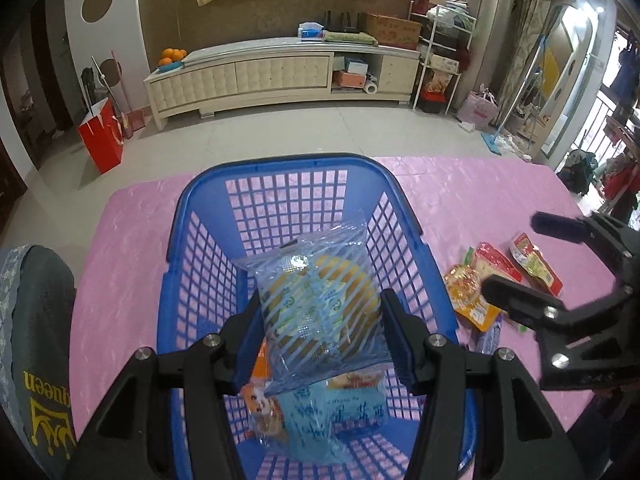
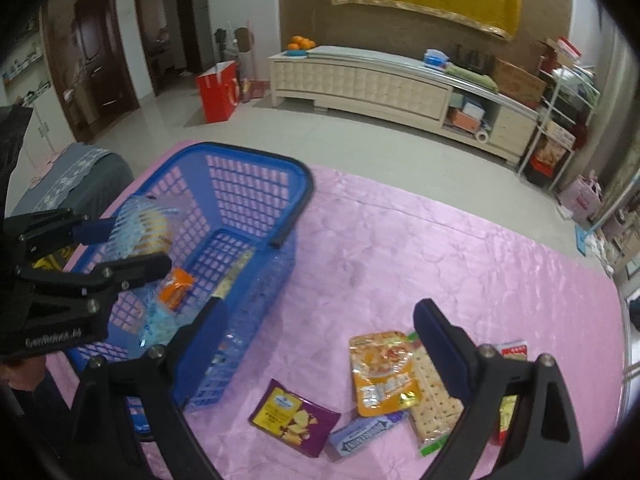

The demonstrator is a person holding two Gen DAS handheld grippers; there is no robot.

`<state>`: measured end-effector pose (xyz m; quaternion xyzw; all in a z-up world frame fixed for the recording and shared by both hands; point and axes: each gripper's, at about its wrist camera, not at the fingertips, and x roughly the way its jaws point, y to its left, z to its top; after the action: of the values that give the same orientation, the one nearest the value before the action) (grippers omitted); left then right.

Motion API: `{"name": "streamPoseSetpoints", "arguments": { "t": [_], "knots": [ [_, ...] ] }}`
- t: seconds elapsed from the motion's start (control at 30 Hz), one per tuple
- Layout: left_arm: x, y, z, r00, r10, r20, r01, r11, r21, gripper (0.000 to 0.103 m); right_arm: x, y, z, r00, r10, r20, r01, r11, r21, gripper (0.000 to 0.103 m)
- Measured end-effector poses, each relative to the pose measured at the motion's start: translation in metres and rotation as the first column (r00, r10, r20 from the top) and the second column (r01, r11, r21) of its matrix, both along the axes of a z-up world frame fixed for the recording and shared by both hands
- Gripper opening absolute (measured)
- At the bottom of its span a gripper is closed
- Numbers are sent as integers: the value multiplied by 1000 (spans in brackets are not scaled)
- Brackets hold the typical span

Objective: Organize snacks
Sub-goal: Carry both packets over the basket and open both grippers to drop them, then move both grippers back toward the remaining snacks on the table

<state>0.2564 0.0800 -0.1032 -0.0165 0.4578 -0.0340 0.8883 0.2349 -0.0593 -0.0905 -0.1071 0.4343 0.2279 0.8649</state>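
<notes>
My left gripper (image 1: 320,328) is shut on a blue-striped clear bag of yellow pastry (image 1: 320,300), held over the blue mesh basket (image 1: 280,168). It also shows in the right wrist view (image 2: 140,228). Snack packs lie in the basket: an orange one (image 2: 176,288) and a light blue one (image 1: 320,420). My right gripper (image 2: 320,344) is open and empty above the pink tablecloth. Below it lie an orange pouch (image 2: 380,372), a cracker pack (image 2: 432,396), a purple chip bag (image 2: 296,416), a blue-grey bar (image 2: 364,432) and a red pack (image 2: 512,352).
The pink-covered table (image 2: 440,248) ends at its far edge toward a tiled floor. A grey cushioned chair back (image 1: 36,320) stands to the left of the basket. A red paper bag (image 1: 102,136) and a long cream cabinet (image 1: 280,72) stand beyond.
</notes>
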Motion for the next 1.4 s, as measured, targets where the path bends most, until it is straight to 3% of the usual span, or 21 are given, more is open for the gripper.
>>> {"name": "streamPoseSetpoints", "arguments": {
  "t": [0.03, 0.1, 0.6, 1.0, 1.4],
  "knots": [
    [3, -1, -1, 1000, -2, 2, 2, 1000, 6, 71, 1, -3, 0, 1000, -17, 4, 17, 1000, -3, 96],
    [7, -4, -1, 1000, -4, 15, 3, 1000, 24, 84, 2, -9, 0, 999, -51, 15, 52, 999, -15, 96],
    [-42, -26, 37, 994, -60, 89, 56, 997, 44, 84, -30, -28, 30, 999, -48, 23, 47, 998, 29, 96],
    [-81, -71, 68, 984, -118, 134, 113, 992, 48, 84, -69, -78, 60, 992, -108, 72, 106, 994, 33, 96],
    [-96, -137, 59, 969, -221, 108, 214, 974, 67, 84, -88, -137, 49, 987, -157, 32, 155, 987, 51, 96]
  ]
}}
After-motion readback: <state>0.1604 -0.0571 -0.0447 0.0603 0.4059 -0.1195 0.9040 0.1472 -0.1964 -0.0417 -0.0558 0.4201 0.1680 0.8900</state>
